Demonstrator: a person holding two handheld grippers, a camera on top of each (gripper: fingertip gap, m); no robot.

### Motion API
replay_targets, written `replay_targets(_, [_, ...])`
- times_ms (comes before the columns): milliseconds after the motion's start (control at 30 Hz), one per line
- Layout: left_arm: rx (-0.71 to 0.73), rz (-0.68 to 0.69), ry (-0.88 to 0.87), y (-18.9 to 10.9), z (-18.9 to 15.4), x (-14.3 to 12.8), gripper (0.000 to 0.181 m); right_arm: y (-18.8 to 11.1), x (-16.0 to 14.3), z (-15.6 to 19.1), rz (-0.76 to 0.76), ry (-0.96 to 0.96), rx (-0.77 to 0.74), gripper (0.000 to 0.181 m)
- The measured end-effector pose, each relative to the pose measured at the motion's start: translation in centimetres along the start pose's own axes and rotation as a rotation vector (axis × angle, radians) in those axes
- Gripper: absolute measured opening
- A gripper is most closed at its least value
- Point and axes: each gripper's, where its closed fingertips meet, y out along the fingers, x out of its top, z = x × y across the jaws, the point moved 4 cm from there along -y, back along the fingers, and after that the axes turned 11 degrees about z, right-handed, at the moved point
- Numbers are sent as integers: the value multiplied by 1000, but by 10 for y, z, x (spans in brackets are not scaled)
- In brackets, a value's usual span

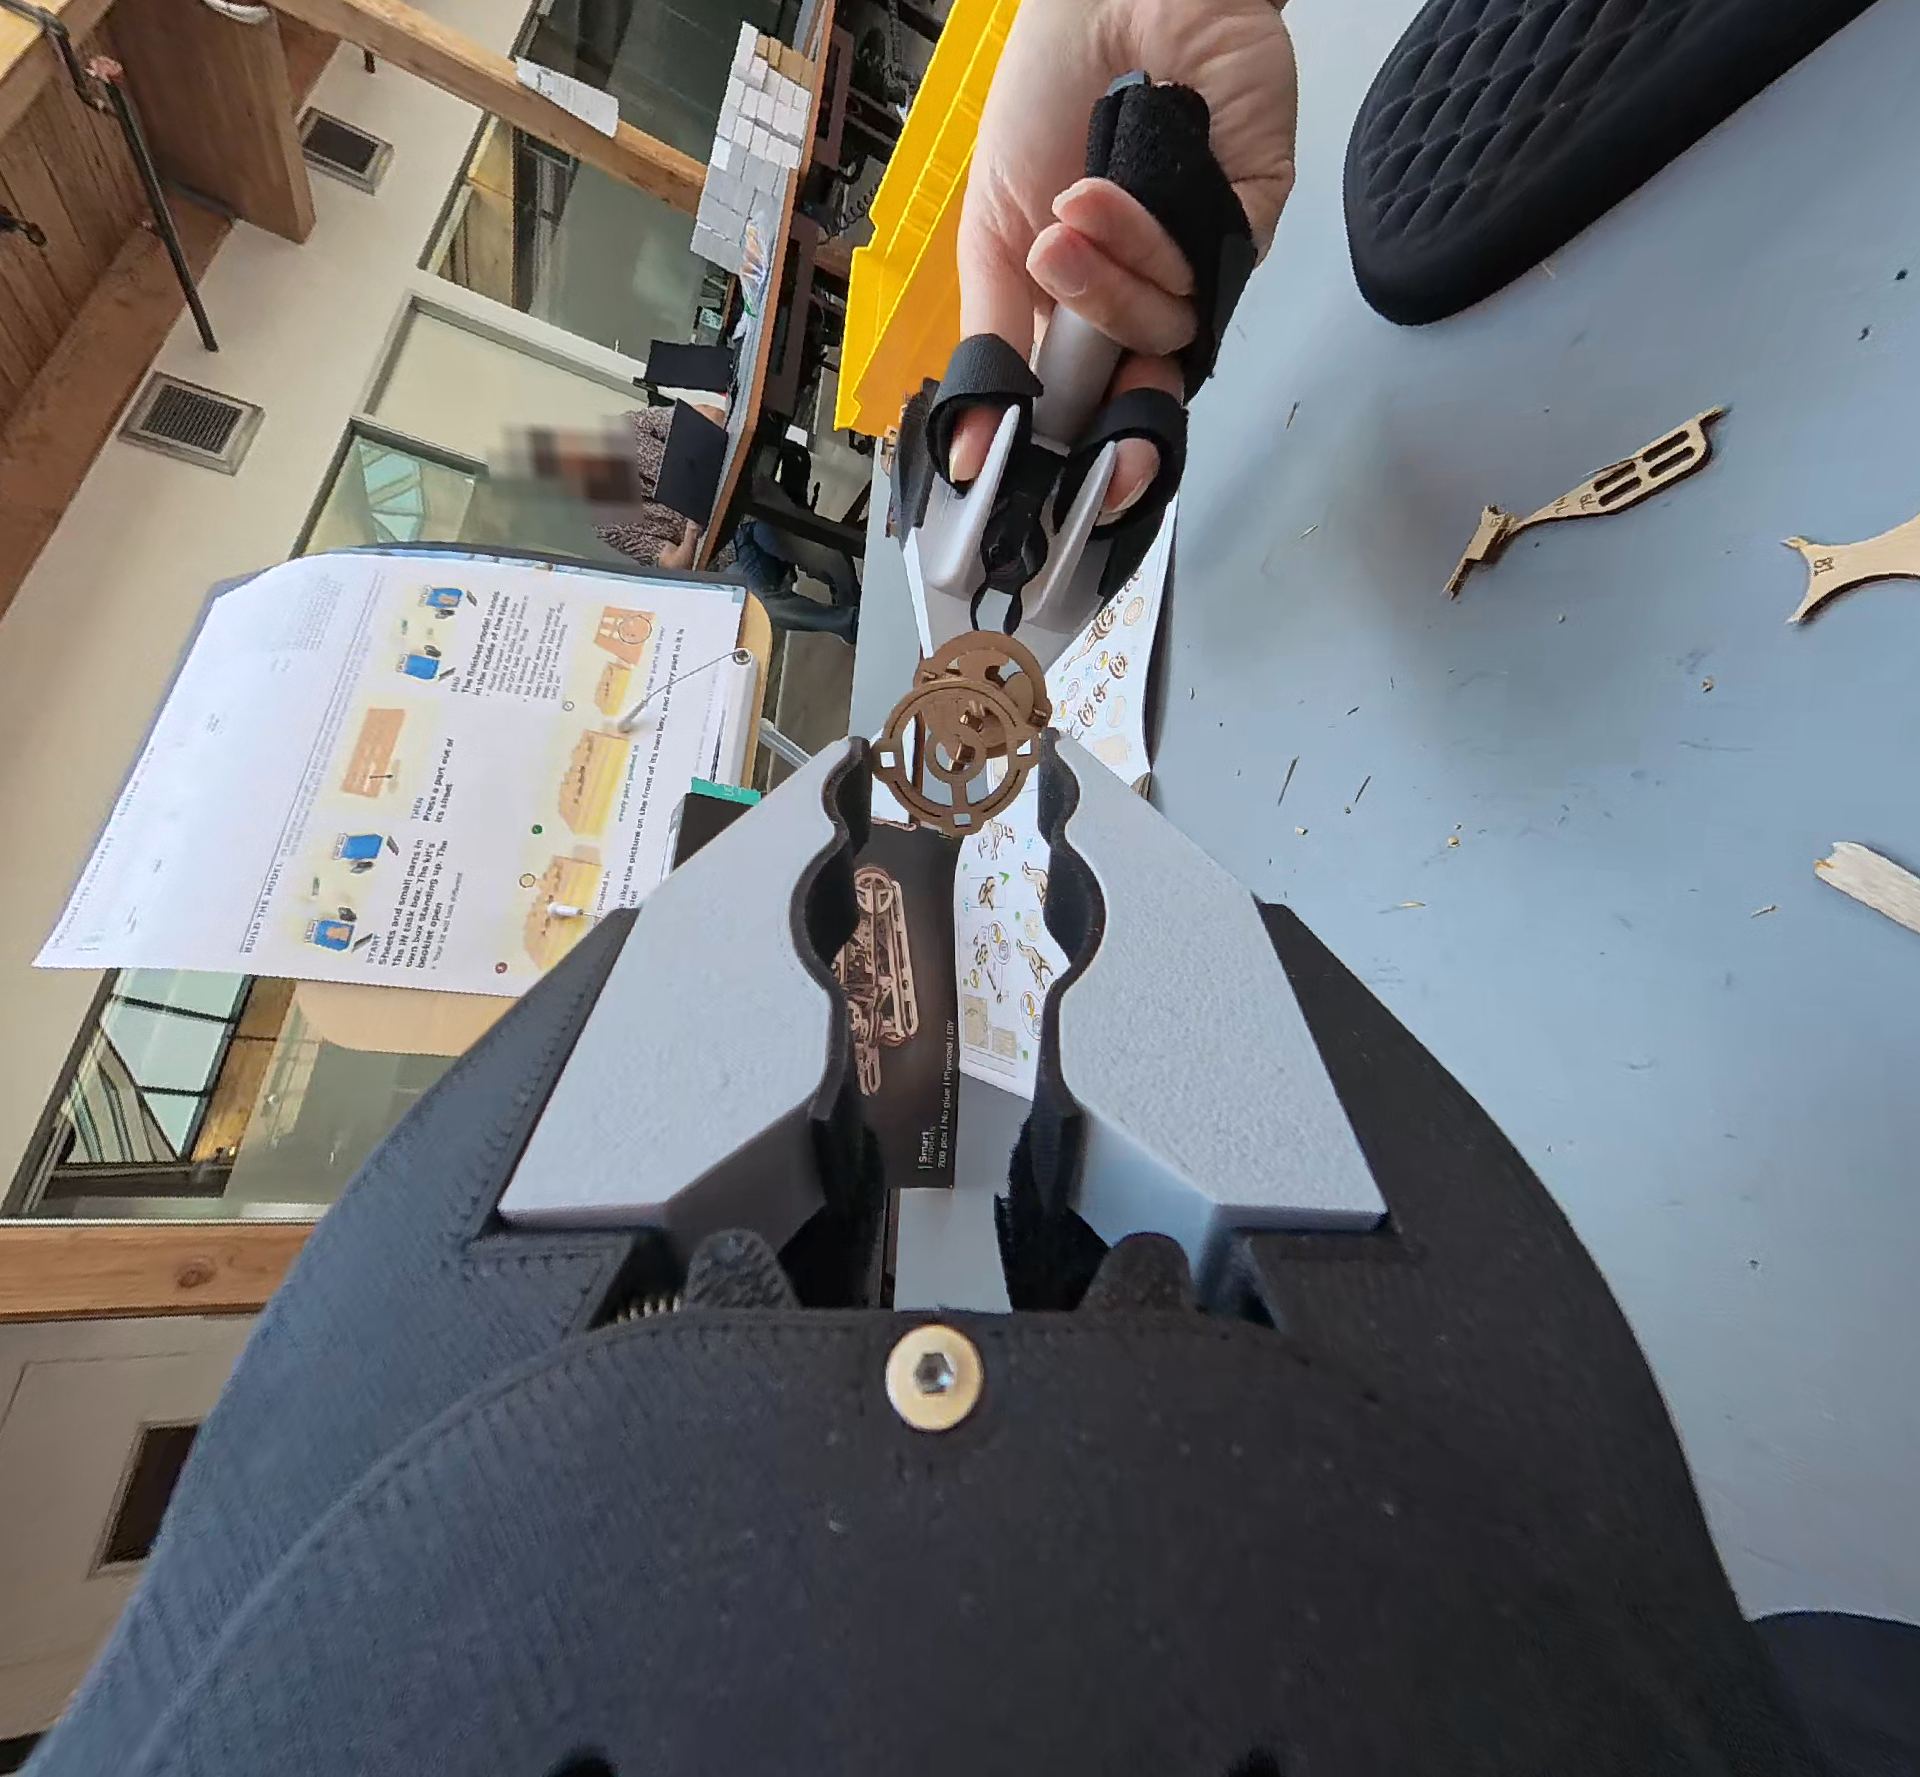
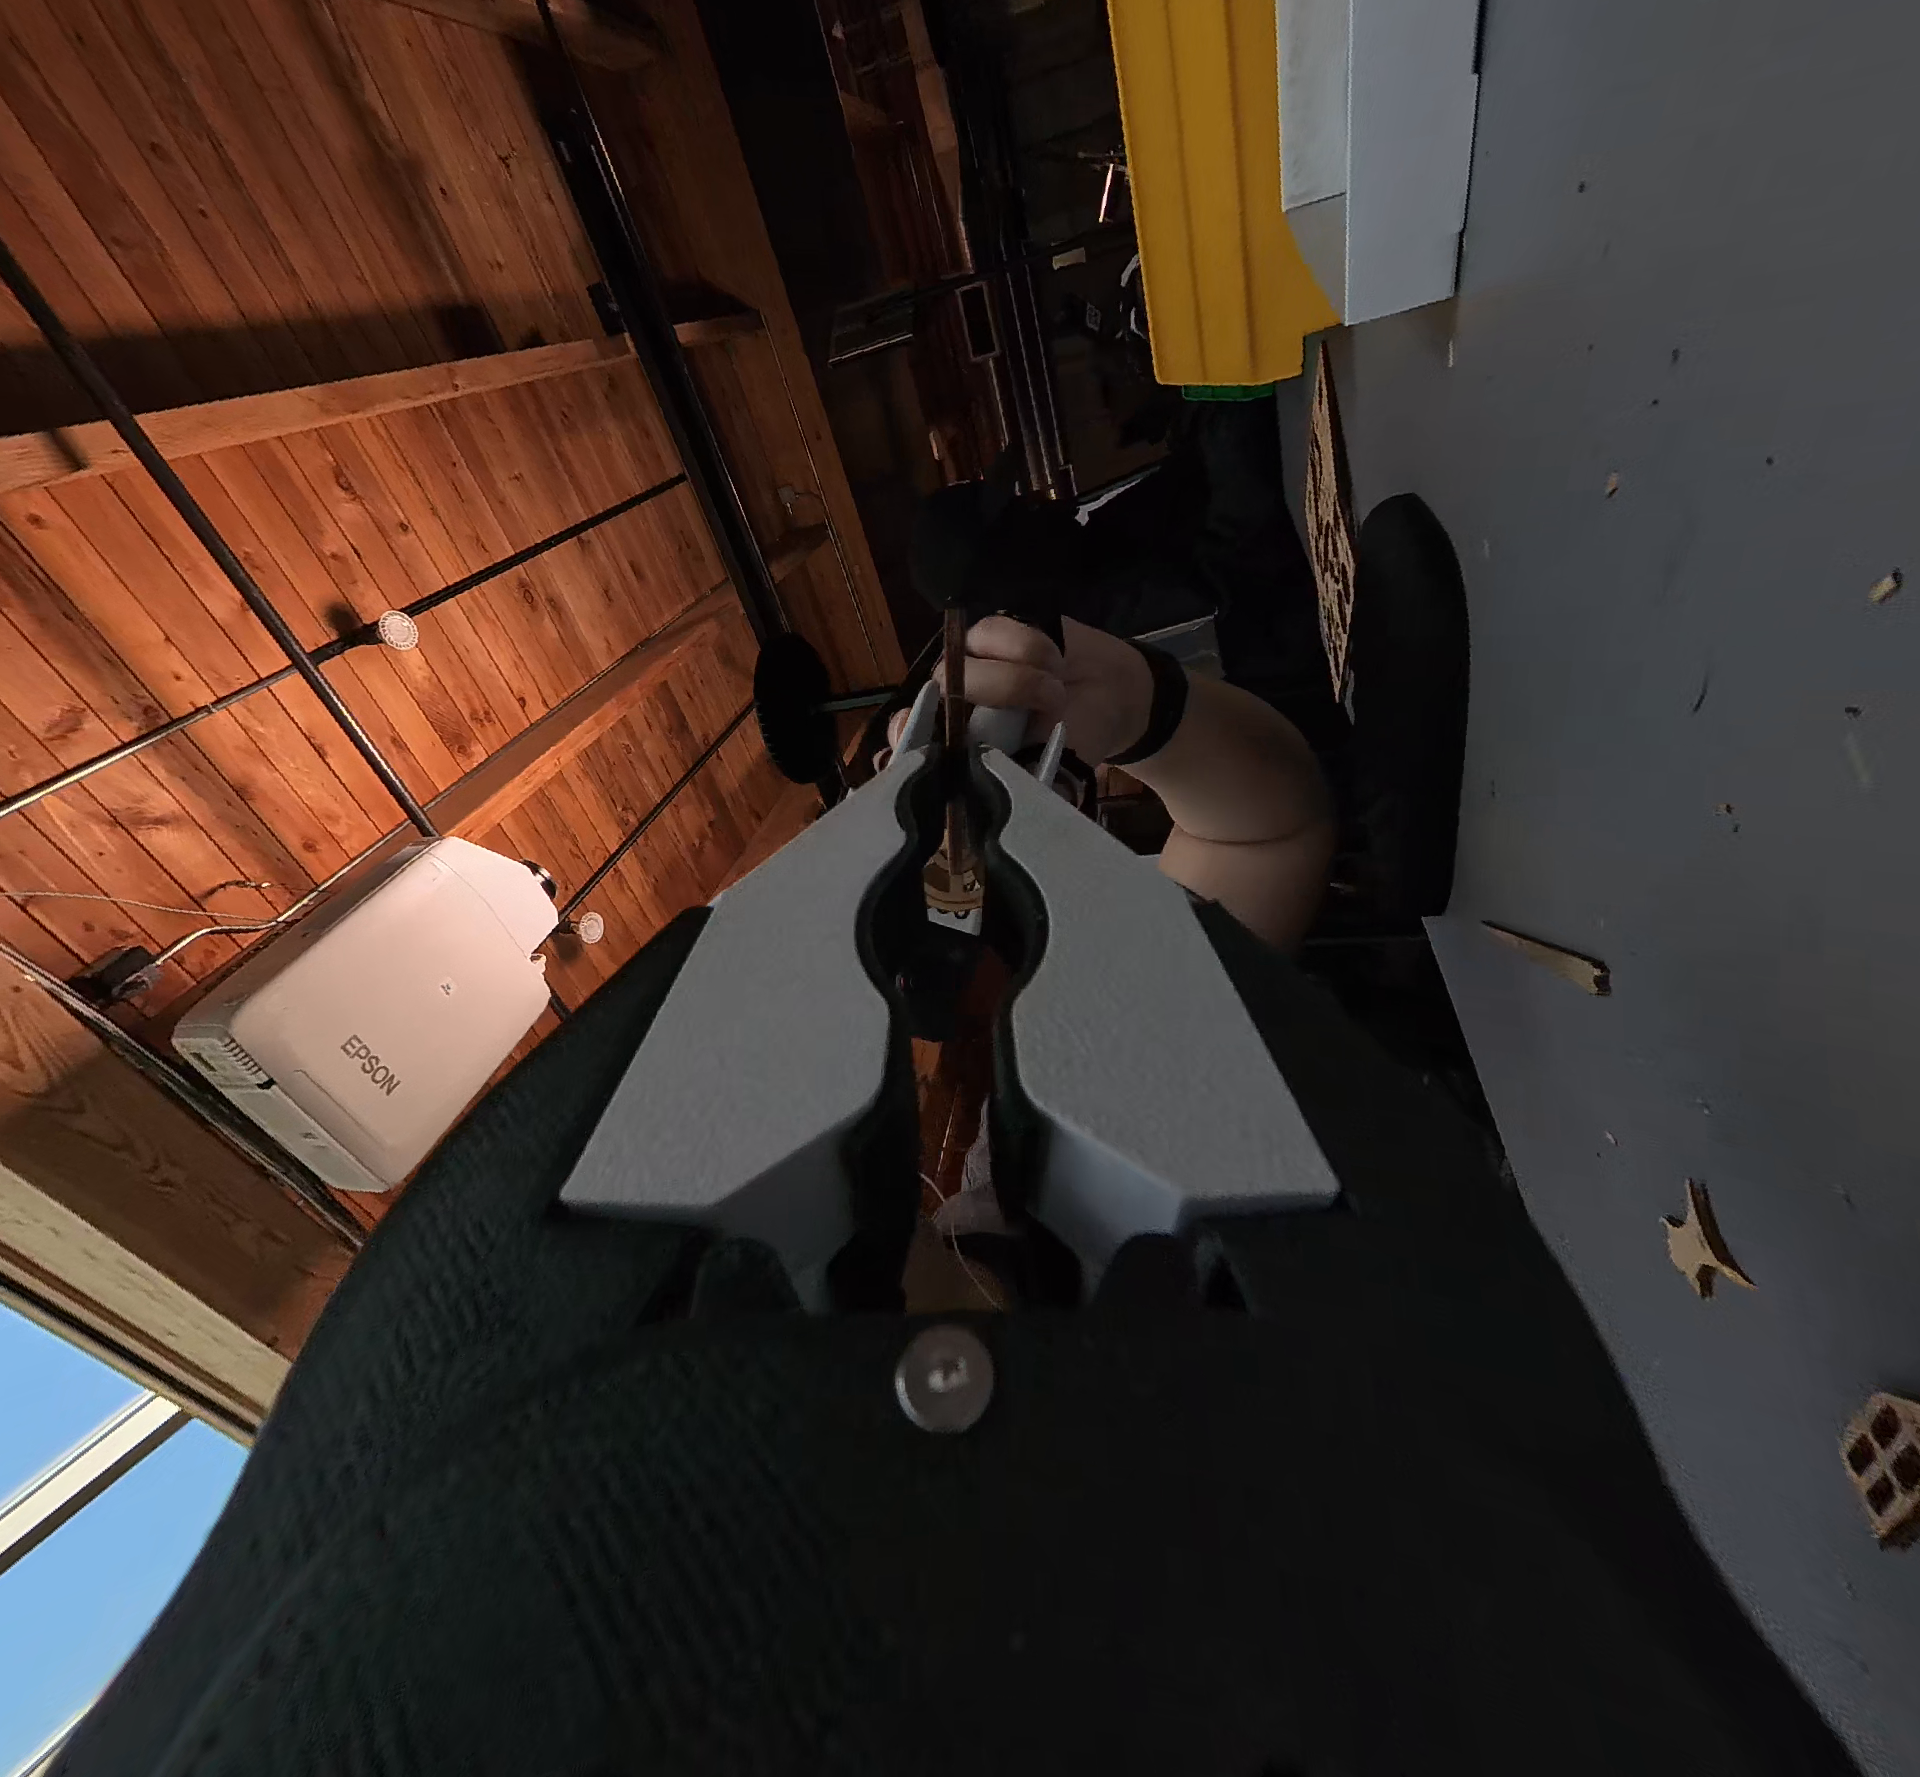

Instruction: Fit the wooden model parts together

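A small wooden wheel assembly, made of ringed discs on a short axle, is held in the air above the blue-grey table. My left gripper is shut on its rim, one pad on each side. In the left wrist view my right gripper, held by a hand, meets the assembly from the far side. In the right wrist view my right gripper is shut on a thin wooden disc seen edge-on. A pale wooden hub sits inside the jaws.
Loose wooden parts and a splinter lie on the table, with more scraps. Around them are a black cushion, a yellow bin, a white box, an instruction sheet on a stand, and a dark kit box. The grippers' ends are close to 6 centimetres from one another.
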Motion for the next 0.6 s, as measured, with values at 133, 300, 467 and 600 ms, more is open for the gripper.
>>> replay_targets(133, [-8, -33, 23, -9, -1, 3, 30, 4, -2, -3, -22, 30, 40, 0])
replay_targets(300, [-11, -26, 100, -10, -7, 2, 31, 13, -6, -9, -12, 63, 59, 0])
replay_targets(467, [-11, -29, 125, -9, -9, 4, 31, 18, -9, -9, 8, 67, 52, 0])
replay_targets(600, [-12, -46, 125, -7, -9, 7, 30, 19, -11, -9, 19, 69, 56, 0])
